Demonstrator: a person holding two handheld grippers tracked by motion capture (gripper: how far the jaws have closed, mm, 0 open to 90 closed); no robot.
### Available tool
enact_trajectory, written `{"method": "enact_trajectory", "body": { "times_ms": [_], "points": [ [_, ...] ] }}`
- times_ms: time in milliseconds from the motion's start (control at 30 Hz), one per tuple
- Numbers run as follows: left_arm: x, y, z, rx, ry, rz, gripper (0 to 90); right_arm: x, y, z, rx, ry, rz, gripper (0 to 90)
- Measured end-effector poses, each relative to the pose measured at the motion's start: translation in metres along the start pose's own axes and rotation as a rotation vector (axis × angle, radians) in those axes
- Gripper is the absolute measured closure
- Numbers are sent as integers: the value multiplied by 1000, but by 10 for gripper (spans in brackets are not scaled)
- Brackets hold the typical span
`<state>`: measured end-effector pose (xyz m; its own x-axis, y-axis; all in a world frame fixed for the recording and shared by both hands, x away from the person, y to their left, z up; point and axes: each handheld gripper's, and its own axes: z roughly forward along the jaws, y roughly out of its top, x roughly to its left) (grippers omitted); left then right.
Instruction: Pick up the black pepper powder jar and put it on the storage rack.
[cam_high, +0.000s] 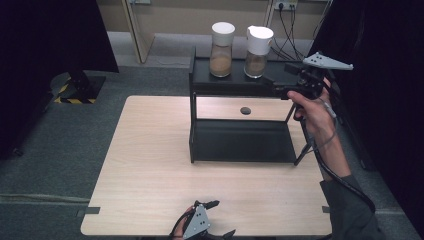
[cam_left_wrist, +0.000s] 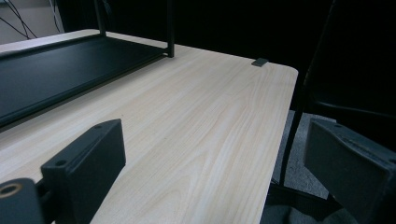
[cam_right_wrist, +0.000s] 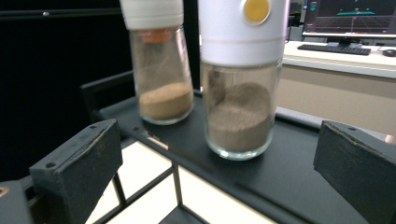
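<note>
A black two-tier rack (cam_high: 240, 82) stands on the far half of the counter (cam_high: 150, 175). Its top shelf carries two glass jars, the left jar (cam_high: 221, 49) and the right jar (cam_high: 257, 51), standing close together with a narrow gap between them. The right hand-held gripper (cam_high: 280, 85) is at the shelf's right end, jaws apart, with open shelf surface between it and the right jar. The rack's corner posts fence in the lower shelf (cam_high: 242, 141), which is bare. The near counter lies open around the left hand-held gripper (cam_high: 215, 204).
</note>
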<state>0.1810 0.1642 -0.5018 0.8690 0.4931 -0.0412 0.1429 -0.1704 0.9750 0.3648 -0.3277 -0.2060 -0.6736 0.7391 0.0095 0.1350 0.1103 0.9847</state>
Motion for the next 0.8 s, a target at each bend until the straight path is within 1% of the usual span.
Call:
{"method": "enact_trajectory", "body": {
  "times_ms": [233, 300, 400, 533, 600, 733, 800],
  "points": [
    [0, 0, 0, 2, 0, 1, 53, 5, -16, -12, 10, 40, -26, 15],
    [0, 0, 0, 0, 0, 1, 53, 8, -21, -15, 21, 54, -46, 15],
    [0, 0, 0, -1, 1, 2, 53, 11, -30, -18, 30, 84, -57, 16],
    [0, 0, 0, 1, 0, 1, 53, 16, -40, -23, 62, 110, -78, 16],
    [0, 0, 0, 1, 0, 0, 53, 17, -47, -27, 74, 125, -71, 16],
    [-1, 0, 1, 2, 2, 1, 54, 16, -61, -36, 66, 140, -57, 17],
    [-1, 0, 1, 3, 3, 0, 54, 16, -69, -42, 71, 144, -50, 17]
  ]
}}
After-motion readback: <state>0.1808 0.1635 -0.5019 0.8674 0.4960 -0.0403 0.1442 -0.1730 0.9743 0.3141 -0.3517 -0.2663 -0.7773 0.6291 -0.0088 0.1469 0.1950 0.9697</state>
